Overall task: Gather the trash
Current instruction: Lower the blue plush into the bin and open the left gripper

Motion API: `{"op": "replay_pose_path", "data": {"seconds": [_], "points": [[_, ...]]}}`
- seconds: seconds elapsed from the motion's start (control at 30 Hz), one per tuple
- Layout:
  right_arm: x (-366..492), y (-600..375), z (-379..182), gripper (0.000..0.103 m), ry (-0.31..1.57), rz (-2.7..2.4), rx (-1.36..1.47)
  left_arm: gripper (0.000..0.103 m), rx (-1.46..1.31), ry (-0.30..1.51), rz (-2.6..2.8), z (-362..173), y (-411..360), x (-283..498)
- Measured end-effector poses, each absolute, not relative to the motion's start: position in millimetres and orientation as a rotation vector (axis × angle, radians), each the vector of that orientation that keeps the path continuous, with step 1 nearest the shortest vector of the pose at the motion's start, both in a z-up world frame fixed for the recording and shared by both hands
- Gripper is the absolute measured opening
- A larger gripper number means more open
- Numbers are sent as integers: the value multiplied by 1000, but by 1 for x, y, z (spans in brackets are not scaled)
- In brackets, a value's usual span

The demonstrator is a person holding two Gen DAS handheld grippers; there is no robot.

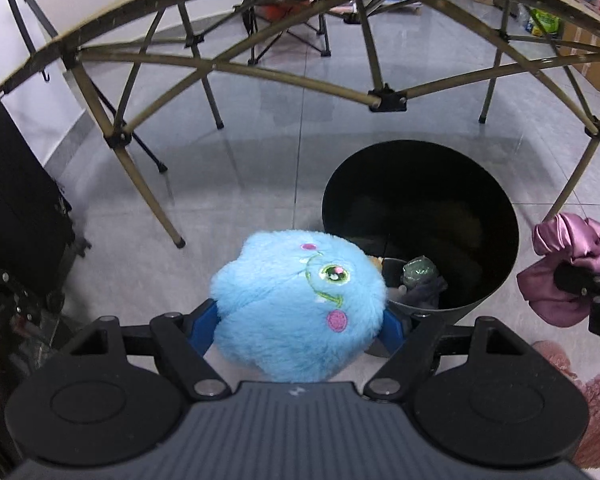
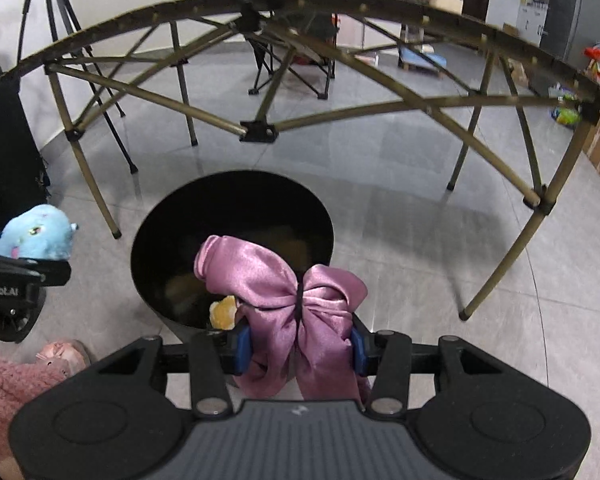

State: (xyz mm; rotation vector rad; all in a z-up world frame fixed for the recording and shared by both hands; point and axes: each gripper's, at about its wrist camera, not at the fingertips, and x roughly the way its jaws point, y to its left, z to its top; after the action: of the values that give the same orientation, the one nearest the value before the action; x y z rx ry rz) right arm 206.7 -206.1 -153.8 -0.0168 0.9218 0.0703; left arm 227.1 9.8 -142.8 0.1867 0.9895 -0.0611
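Observation:
A fluffy blue plush toy (image 1: 296, 304) with a stitched green eye and pink cheek fills my left gripper (image 1: 296, 326), whose blue pads press its sides. It hangs just left of a round black trash bin (image 1: 496, 216) on the floor. The bin holds a greenish crumpled lump (image 1: 419, 272) and dark scraps. My right gripper (image 2: 300, 346) is shut on a pink satin bow (image 2: 284, 280), held over the near rim of the same bin (image 2: 156, 232). A yellow scrap (image 2: 223, 312) lies inside. Each gripper's load shows in the other view: the bow (image 1: 568, 264) and the plush (image 2: 36, 236).
A folding table frame (image 1: 228, 68) with olive legs arches over the grey tiled floor behind the bin. A black case (image 1: 16, 200) stands at the left, a tripod (image 2: 60, 20) and a folding chair (image 2: 296, 68) farther back. Pink fuzzy fabric (image 2: 8, 380) lies at the lower left.

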Motion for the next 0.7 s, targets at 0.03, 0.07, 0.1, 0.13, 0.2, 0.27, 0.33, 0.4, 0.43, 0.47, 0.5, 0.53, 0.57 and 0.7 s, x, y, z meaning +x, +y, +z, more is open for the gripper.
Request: {"op": "replay_pose_path", "data": {"seconds": [0.03,0.07,0.1,0.13,0.2,0.27,0.33,0.4,0.43,0.47,0.5,0.53,0.57,0.7], "points": [[208,-206,-155,45,928,69,-16,78,183,998,-60,-144,10,229],[210,-207,-157,45,932,68,-16,78,181,1004,-60,-145,10,231],[211,-207,-158,45,937,68,-15,78,178,1012,-60,-146,9,232],[212,-208,-159,45,941,68,-14,78,176,1018,-60,-146,9,234],[213,-208,-159,45,946,66,-13,78,170,1032,-57,-148,9,238],[215,-210,-160,45,949,63,-9,78,163,1047,-54,-148,8,242],[217,-213,-162,45,954,56,-5,78,153,1058,-52,-149,7,245],[219,-215,-162,45,957,49,0,78,148,1066,-53,-149,4,248],[219,-216,-163,45,958,46,2,78,148,1068,-56,-149,2,249],[220,-218,-163,45,958,43,3,78,149,1069,-58,-148,0,250],[221,-220,-164,45,958,38,5,78,148,1069,-61,-148,-3,252],[221,-222,-165,45,959,33,7,78,146,1069,-64,-147,-5,253],[221,-223,-165,45,959,29,9,78,145,1069,-67,-146,-8,254],[223,-232,-167,45,960,8,23,78,140,1070,-79,-144,-18,260]]}}
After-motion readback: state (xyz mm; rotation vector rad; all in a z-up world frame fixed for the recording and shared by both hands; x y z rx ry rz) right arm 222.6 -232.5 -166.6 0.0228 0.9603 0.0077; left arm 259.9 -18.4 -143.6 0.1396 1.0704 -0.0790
